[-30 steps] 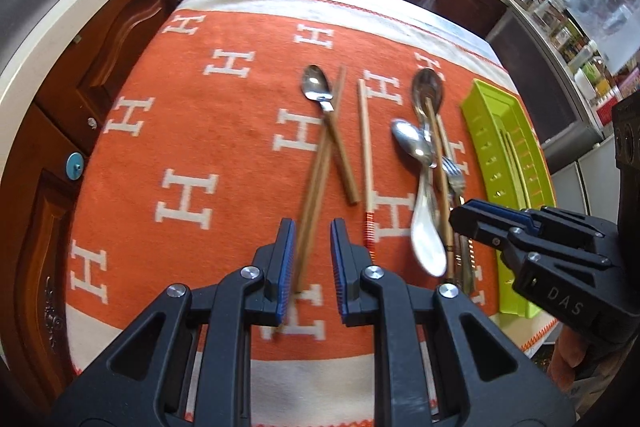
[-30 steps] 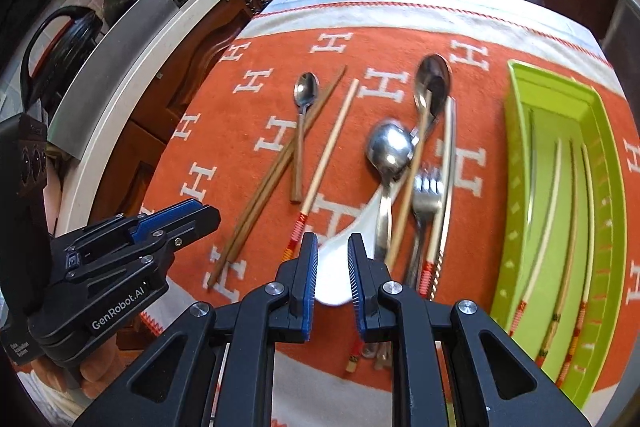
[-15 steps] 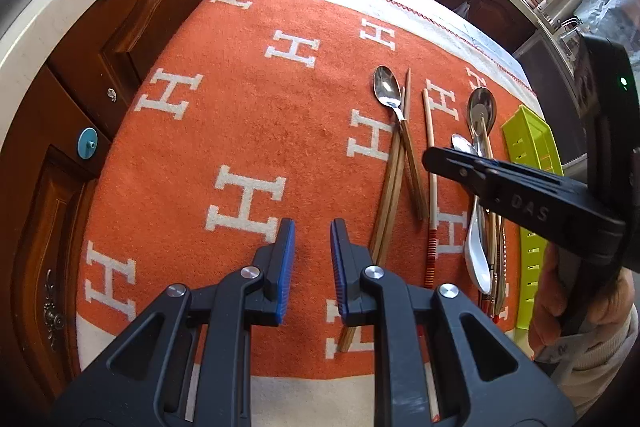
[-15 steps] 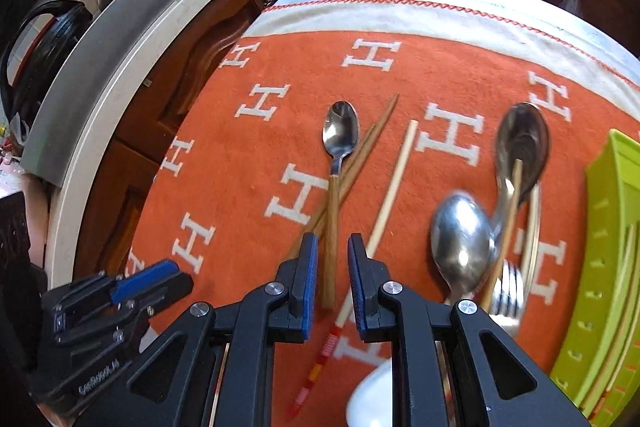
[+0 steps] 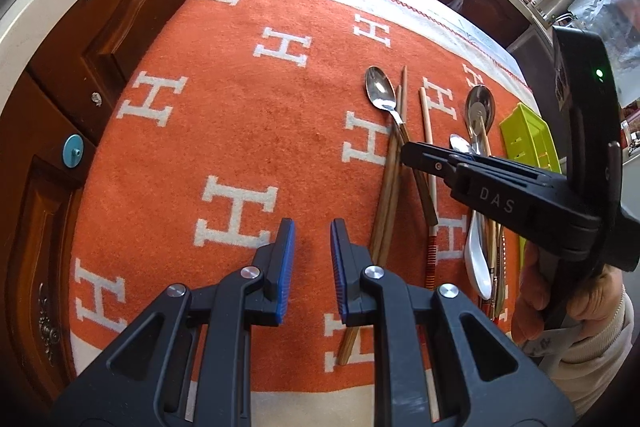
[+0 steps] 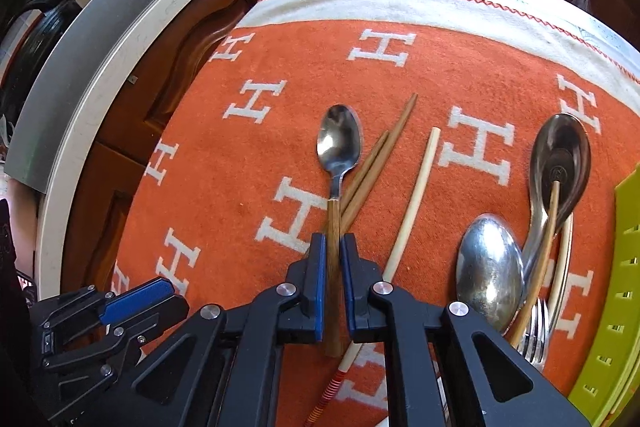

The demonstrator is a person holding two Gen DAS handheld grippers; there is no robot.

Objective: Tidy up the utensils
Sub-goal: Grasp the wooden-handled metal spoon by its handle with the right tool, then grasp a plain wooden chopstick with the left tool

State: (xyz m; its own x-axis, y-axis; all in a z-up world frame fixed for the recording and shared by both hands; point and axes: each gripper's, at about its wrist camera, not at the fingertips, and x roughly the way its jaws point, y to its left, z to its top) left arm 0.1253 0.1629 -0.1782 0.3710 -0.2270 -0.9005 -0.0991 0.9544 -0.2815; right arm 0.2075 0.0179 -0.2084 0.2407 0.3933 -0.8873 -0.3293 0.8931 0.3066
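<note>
Change first, left wrist view: R gripper (image 5: 412, 155), which was hanging over the heap by the green tray (image 5: 528, 135) a sec ago, is now reaching across twd the middle of the orange cloth (image 5: 240, 127), its tips sitting over the handle of the wood-handled spoon (image 5: 380, 93); the hand (image 5: 536, 291) carrying it is showing at the cloth's near right corner. L gripper (image 5: 312, 227) is hovering over bare cloth near the near edge, tongs slightly apart w/ nothing btwn them, so it is idling. Brown chopsticks (image 5: 390, 187) are lying just beside the spoon handle, crossing under it, and a pale chopstick (image 5: 427, 131) is lying next along twd the tray. White ceramic spoon (image 5: 478, 259) is resting in the heap near the right edge. Right wrist view: R gripper (image 6: 333, 243) is bracketing the spoon's (image 6: 339, 143) wooden handle, tongs closing in and by now gripping it, where half a sec back they were standing apart above it. Probably the pick is starting, w/ the tray (image 6: 624, 267) at the right edge as the likely drop spot. In the way: brown chopsticks (image 6: 384, 155) are touching the handle and may get dragged along; pale chopstick (image 6: 416, 187) is running under the R finger; big steel spoon (image 6: 490, 275), dark ladle spoon (image 6: 568, 147) and fork (image 6: 534, 331) are piling up btwn the grip and the tray. L gripper (image 6: 176, 303) is waiting at the near left corner.
</note>
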